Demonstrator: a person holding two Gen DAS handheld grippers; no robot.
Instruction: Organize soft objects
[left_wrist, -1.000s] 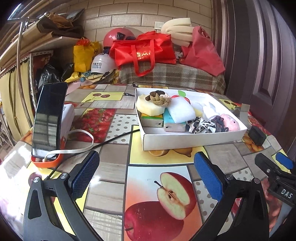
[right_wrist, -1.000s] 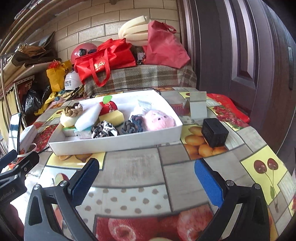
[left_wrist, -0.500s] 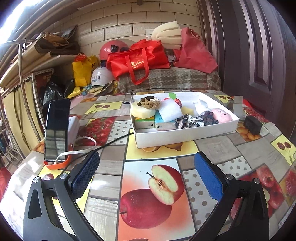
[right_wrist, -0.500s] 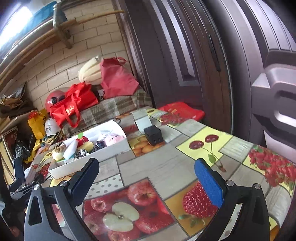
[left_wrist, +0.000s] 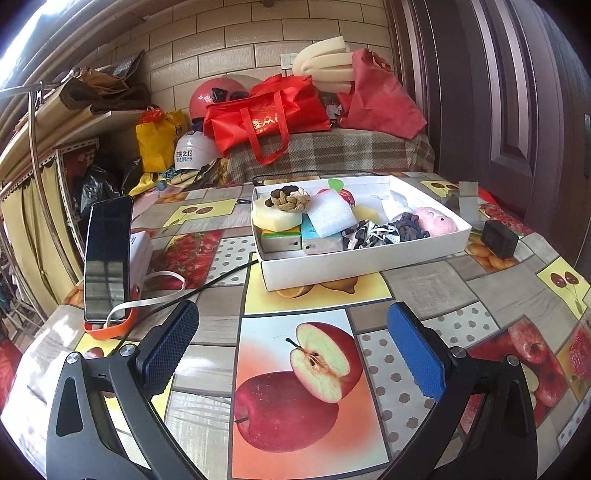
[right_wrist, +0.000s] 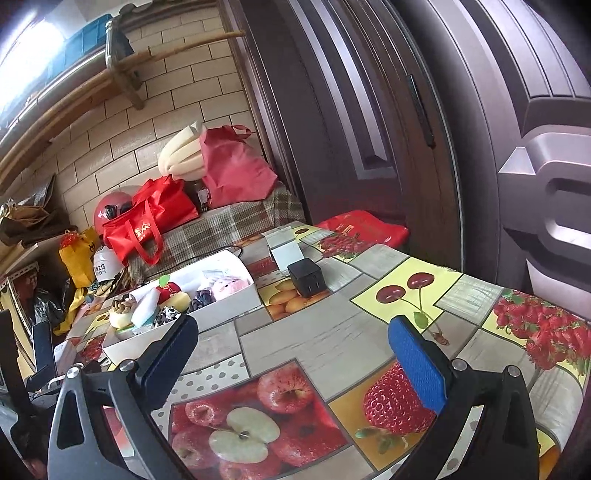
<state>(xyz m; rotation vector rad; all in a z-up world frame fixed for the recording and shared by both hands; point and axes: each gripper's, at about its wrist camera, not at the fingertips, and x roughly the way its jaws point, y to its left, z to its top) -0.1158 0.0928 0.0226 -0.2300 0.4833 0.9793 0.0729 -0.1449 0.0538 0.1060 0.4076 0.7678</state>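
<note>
I see my left gripper (left_wrist: 291, 341) and right gripper (right_wrist: 293, 350) spread apart, empty, the shallow white cardboard box (left_wrist: 364, 260) of soft things at twelve o'clock of the left.

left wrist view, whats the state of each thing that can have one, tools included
left tool: open, empty, above the table
right tool: open, empty
white box: lidless, filled with soft items
pink plush: lying in the box's right end
phone: screen dark, propped upright in an orange stand
black charger cube: on the table, right of the box
</note>
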